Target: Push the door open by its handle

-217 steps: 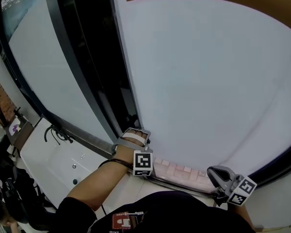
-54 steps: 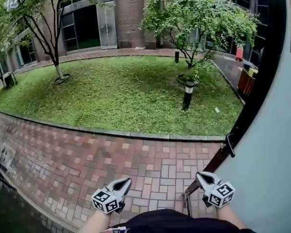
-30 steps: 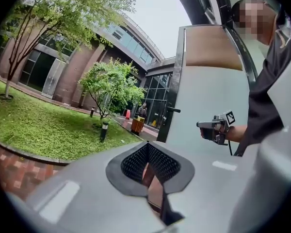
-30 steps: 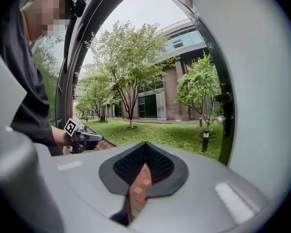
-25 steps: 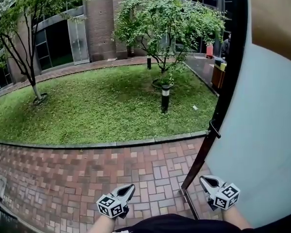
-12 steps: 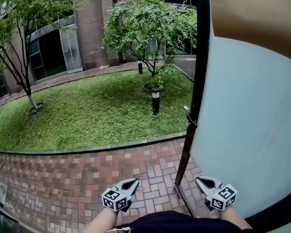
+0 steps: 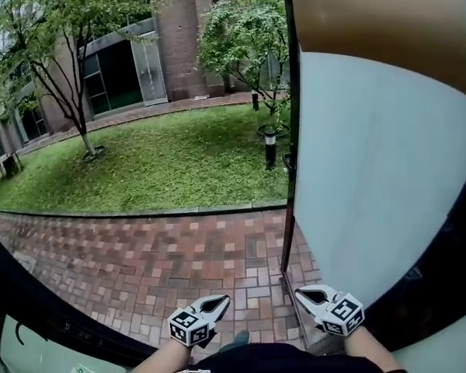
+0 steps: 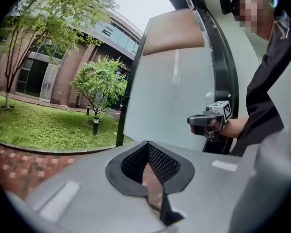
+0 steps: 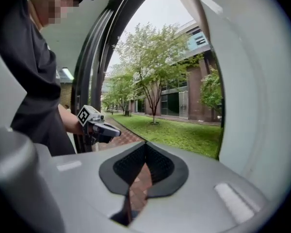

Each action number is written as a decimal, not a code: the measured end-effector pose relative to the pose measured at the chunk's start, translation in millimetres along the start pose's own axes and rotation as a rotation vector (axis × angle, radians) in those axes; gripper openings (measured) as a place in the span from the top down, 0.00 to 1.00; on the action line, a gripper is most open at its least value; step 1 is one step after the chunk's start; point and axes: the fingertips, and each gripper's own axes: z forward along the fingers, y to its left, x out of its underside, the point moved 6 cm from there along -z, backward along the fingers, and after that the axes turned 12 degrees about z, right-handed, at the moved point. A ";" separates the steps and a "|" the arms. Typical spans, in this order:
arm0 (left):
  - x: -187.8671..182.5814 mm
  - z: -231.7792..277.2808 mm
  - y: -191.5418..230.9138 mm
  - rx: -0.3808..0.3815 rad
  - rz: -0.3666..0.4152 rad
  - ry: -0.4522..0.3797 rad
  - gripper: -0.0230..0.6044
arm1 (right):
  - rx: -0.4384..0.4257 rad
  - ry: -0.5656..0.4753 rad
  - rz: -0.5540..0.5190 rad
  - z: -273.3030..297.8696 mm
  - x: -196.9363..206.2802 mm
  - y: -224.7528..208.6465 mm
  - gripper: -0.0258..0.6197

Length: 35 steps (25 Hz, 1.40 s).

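The door (image 7: 373, 177), a frosted glass leaf with a brown top band and a dark edge, stands swung open on the right. A small dark handle (image 7: 286, 162) shows on its edge. My left gripper (image 7: 220, 301) hovers low over the brick paving, shut and holding nothing, well left of the door. My right gripper (image 7: 304, 292) is shut and also holds nothing, low by the door's bottom corner, apart from the handle. In the left gripper view the door (image 8: 174, 91) is ahead and the right gripper (image 8: 196, 121) is beside it. The right gripper view shows the left gripper (image 9: 109, 129) and the door (image 9: 254, 106).
Red brick paving (image 7: 163, 263) lies ahead, then a lawn (image 7: 163, 162) with trees (image 7: 245, 29), a bollard lamp (image 7: 269, 142) and a brick building (image 7: 182, 29). A dark door frame (image 7: 46, 313) crosses the lower left. The person's torso (image 8: 266, 81) is beside the doorway.
The door, shut with my left gripper on its handle at first, now stands open. Over the last second its edge has shifted left in view. Both grippers stay low and shut.
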 end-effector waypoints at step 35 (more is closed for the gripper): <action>46.4 -354.9 -84.0 -0.122 -0.017 -0.018 0.97 | 0.113 -0.032 0.147 -44.6 88.0 235.9 0.96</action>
